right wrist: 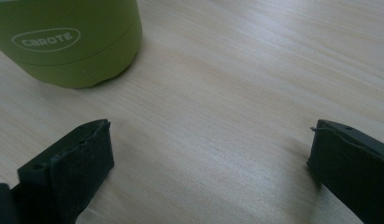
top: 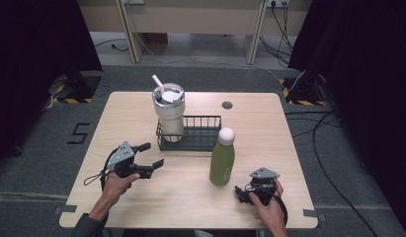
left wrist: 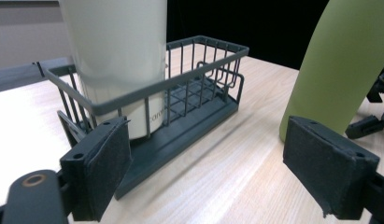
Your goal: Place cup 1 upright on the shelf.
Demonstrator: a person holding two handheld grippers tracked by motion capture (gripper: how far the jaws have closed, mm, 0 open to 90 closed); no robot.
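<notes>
I have both grippers low and empty: the left gripper [top: 152, 155] gapes wide toward the basket [top: 190, 140] at one o'clock, which keeps the tumbler [top: 169, 111] upright. My right gripper [top: 242, 192], jaws spread, waits just beside the green bottle [top: 222, 164]. Pale wooden table [top: 269, 133]; grey carpet, cables, dark curtains beyond.

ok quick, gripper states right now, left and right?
Left gripper: open, holding nothing, facing the wire basket.
Right gripper: open, holding nothing, beside the green bottle.
</notes>
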